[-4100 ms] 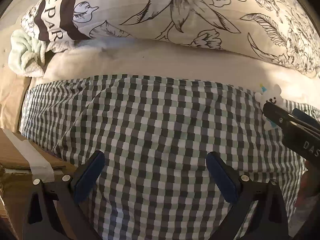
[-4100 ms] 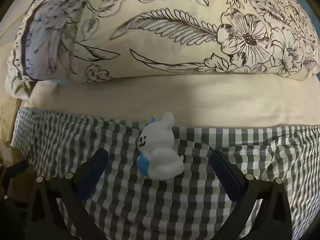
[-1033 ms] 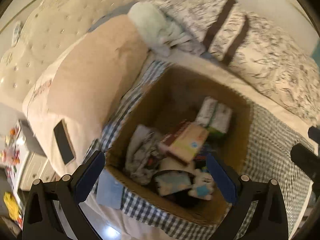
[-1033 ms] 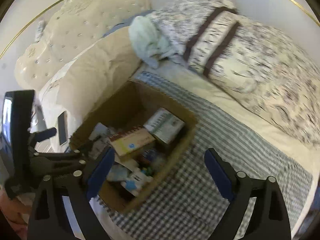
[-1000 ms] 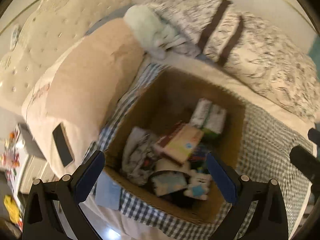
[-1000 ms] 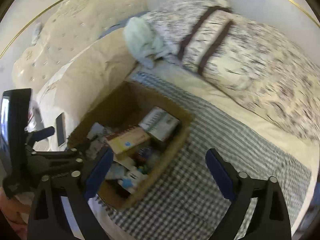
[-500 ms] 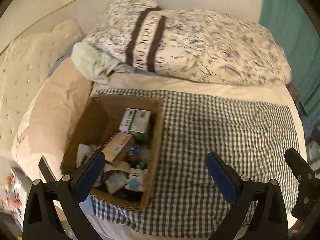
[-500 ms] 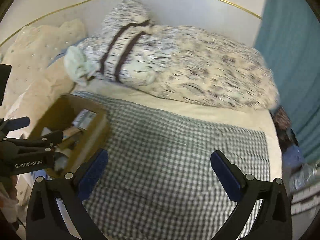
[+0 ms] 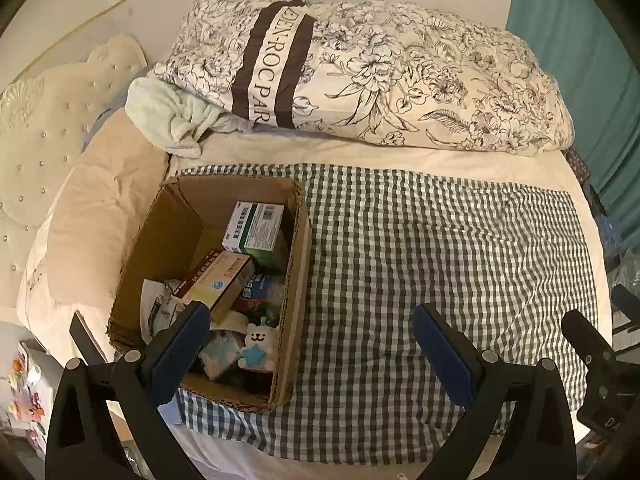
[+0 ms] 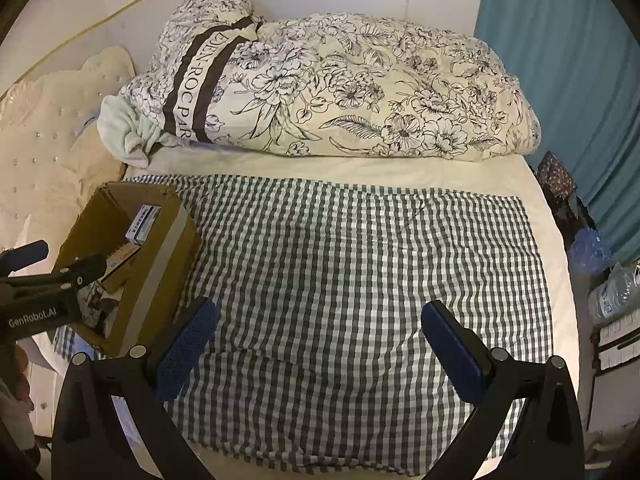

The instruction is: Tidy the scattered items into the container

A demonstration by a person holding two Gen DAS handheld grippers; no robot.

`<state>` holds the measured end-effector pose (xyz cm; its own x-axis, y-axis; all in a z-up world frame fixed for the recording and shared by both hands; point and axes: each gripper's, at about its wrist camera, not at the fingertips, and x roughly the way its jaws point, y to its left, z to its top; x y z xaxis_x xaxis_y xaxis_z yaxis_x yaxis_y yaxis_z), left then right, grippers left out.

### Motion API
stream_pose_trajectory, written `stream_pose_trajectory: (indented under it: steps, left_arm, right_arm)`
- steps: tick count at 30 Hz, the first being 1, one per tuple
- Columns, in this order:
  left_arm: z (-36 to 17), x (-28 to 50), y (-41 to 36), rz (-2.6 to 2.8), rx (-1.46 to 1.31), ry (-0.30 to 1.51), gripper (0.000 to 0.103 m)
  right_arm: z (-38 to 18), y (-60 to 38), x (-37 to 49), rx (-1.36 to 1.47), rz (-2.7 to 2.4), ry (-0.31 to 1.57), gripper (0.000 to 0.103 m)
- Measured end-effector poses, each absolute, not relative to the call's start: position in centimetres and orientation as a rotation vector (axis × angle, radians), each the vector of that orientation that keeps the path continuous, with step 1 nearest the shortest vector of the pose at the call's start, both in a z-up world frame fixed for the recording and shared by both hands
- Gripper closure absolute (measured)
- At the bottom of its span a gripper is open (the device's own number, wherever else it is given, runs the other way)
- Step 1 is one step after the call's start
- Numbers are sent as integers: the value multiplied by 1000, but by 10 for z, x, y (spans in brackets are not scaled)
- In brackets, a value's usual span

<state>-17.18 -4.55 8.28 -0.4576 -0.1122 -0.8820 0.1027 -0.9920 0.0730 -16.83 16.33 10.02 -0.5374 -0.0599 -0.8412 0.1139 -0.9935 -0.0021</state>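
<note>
A cardboard box (image 9: 298,240) (image 10: 160,264) stands on the left end of a checked cloth (image 9: 440,248) (image 10: 360,264) on the bed. Inside lie a green-and-white carton (image 9: 254,226), a red-and-tan carton (image 9: 218,278), a white bear toy with a blue star (image 9: 258,346) and other small items. My left gripper (image 9: 310,344) hangs open high above the box's right wall, nothing between its fingers. My right gripper (image 10: 318,344) is open above the bare cloth, right of the box. The left gripper's body (image 10: 36,308) shows at the right view's left edge.
A floral duvet roll (image 9: 360,76) (image 10: 340,88) lies along the far side of the bed, with a pale green towel (image 9: 168,116) and a beige pillow (image 9: 100,208) to the left. A teal curtain (image 10: 560,60) hangs at right; bags and bottles (image 10: 608,284) sit beside the bed.
Both grippers have pulled up and back from over the box to a wide view of the bed. The bear toy, on the cloth 4 s ago, lies in the box.
</note>
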Motion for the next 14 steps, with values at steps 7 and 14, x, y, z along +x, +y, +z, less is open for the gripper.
stream_pose_trajectory:
  steps: [7,14]
  left_arm:
    - [76,-169,-46,-2553,1587,-41,0]
    - [80,-165,-42,-2629,1550,-26,0]
  right_arm:
    - [94,156,-166,1485,-2647,106,0]
    - [91,157,-166,1522,-2625,125,0]
